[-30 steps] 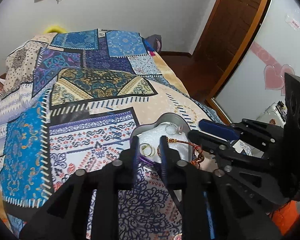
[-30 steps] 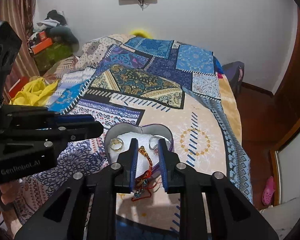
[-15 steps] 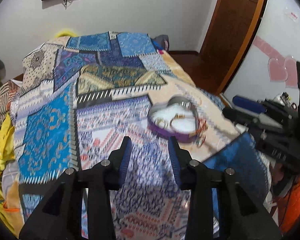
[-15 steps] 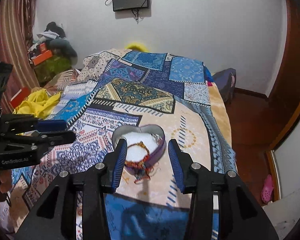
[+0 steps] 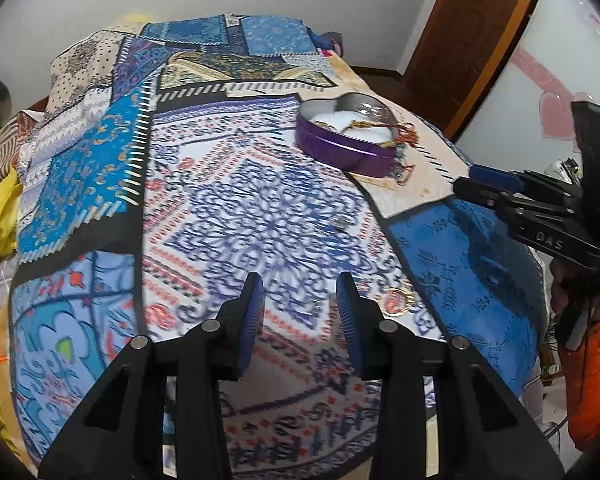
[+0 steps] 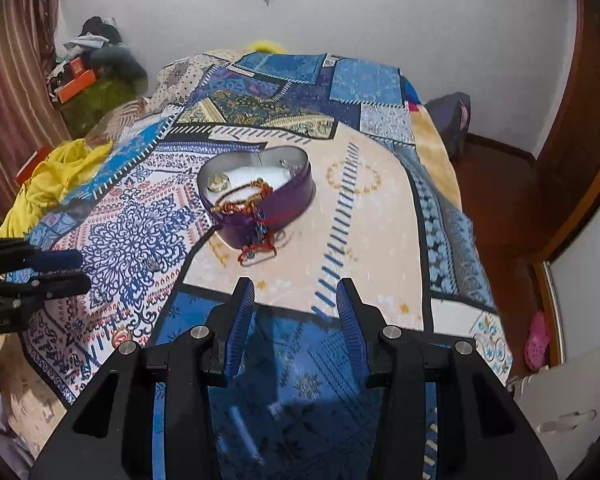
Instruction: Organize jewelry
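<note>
A purple heart-shaped tin [image 5: 342, 145] [image 6: 288, 194] sits on the patterned bedspread. It holds gold rings [image 6: 217, 181] on white padding. A beaded red-and-gold bracelet [image 6: 252, 200] [image 5: 400, 140] hangs over its near rim. A gold ring [image 5: 398, 301] [image 6: 121, 335] and a small silver piece [image 5: 342, 223] [image 6: 153, 266] lie loose on the bedspread. My left gripper [image 5: 300, 304] is open and empty, well short of the tin. My right gripper [image 6: 295, 308] is open and empty, pulled back from the tin; it shows at the right in the left wrist view [image 5: 488, 184].
The bedspread [image 6: 360, 208] covers a bed whose right edge drops to a wooden floor [image 6: 500, 200]. Yellow cloth [image 6: 56, 176] lies at the bed's left side. A wooden door [image 5: 472, 24] stands at the right.
Both grippers have opened and drawn back from the tin. The right gripper has let go of the bracelet, which now hangs over the tin's rim.
</note>
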`<state>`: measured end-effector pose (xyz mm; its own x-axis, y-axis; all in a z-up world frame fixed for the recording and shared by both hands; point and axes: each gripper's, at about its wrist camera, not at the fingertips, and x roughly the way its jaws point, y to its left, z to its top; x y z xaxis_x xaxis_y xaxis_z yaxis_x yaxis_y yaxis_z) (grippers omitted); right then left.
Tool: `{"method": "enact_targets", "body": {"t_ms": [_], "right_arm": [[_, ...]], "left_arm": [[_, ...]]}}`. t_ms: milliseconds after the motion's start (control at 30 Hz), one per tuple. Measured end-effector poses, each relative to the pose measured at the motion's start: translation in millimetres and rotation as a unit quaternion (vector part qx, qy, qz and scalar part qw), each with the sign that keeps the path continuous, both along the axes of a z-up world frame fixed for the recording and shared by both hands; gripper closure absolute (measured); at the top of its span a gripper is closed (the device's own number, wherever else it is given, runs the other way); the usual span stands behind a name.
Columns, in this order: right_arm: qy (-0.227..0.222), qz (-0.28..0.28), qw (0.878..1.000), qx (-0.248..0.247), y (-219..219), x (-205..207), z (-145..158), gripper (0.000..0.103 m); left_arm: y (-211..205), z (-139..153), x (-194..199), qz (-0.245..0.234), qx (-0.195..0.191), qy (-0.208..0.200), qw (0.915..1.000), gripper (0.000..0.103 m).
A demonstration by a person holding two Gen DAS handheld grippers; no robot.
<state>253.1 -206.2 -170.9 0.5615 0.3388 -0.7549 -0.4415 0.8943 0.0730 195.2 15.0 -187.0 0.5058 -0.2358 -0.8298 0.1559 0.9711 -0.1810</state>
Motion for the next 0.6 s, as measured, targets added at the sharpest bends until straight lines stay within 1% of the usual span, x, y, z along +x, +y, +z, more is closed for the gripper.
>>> {"method": "enact_targets", "body": {"t_ms": [100,167,200,300,400,467,500,600], "right_arm": [[0.009,-0.007,1.0,0.019,-4,-2,-4,0.064],[0.011,-0.006,1.0,0.022,-5,-4,-5,0.064],[0.011,-0.005,1.0,0.022,-4,-4,-7,0.064],[0.009,-0.001,1.0,0.019,-2,-4,-8,0.064],[0.01,-0.001,1.0,0.022,2,-1,-10,0.064],[0.01,0.002,1.0,0.024,5,1,-10,0.064],[0.01,0.004,1.0,0.023,7,3,-10,0.064],[0.009,0.016,1.0,0.015,15,8,-11,0.064]], "left_arm": [[-9,-4,-3,-0.007,0.008,0.001,0.9999,0.067],[-12,-11,-5,-0.009,0.017,0.007,0.9998,0.074],[-12,-14,-5,-0.01,0.016,0.013,0.9997,0.081],[-7,-17,-6,-0.003,0.002,0.013,0.9999,0.084],[-5,-20,-4,0.001,0.0,0.016,0.9999,0.091],[-4,-21,-4,0.001,-0.005,0.018,0.9998,0.093],[-4,-21,-4,0.0,-0.004,0.019,0.9998,0.096],[-3,-21,-5,-0.009,-0.009,0.021,0.9997,0.096]]}}
